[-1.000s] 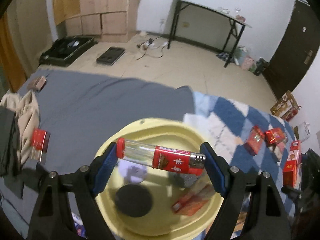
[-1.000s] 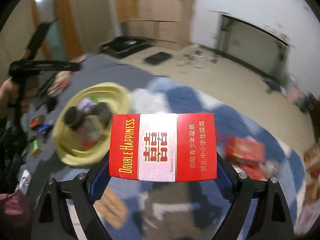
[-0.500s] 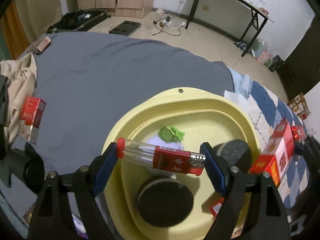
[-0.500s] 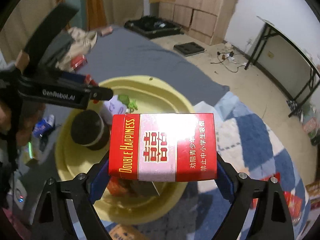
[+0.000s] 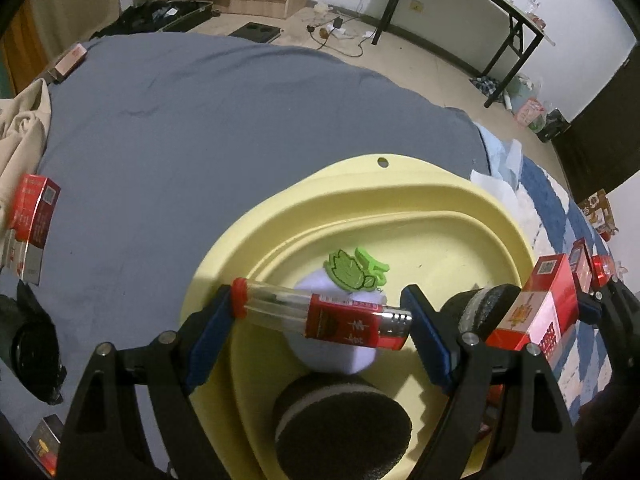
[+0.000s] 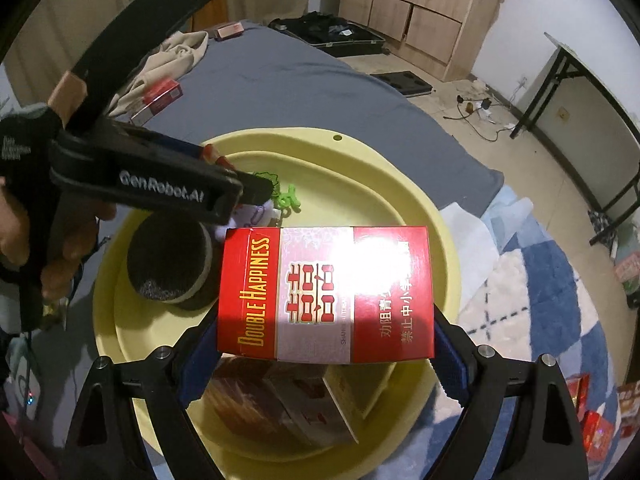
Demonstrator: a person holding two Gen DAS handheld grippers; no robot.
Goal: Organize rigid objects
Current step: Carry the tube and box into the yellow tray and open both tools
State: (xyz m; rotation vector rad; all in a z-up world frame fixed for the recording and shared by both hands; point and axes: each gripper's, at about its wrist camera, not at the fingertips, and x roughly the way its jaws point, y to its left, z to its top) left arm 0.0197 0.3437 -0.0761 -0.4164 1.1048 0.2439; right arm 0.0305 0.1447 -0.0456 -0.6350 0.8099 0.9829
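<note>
My left gripper is shut on a red and clear lighter, held crosswise above the yellow basin. My right gripper is shut on a red Double Happiness cigarette pack, held over the basin; that pack also shows at the right of the left wrist view. In the basin lie a black round sponge, a white toy with a green leaf and another cigarette pack. The left gripper also shows in the right wrist view.
The basin sits on a bed with a grey sheet and a blue checked blanket. A red pack and beige cloth lie at the left. More red packs lie at the right. A black table stands beyond.
Both grippers have moved in over the basin and lower toward it, each keeping its object. The right gripper's pack has come up beside the left gripper.
</note>
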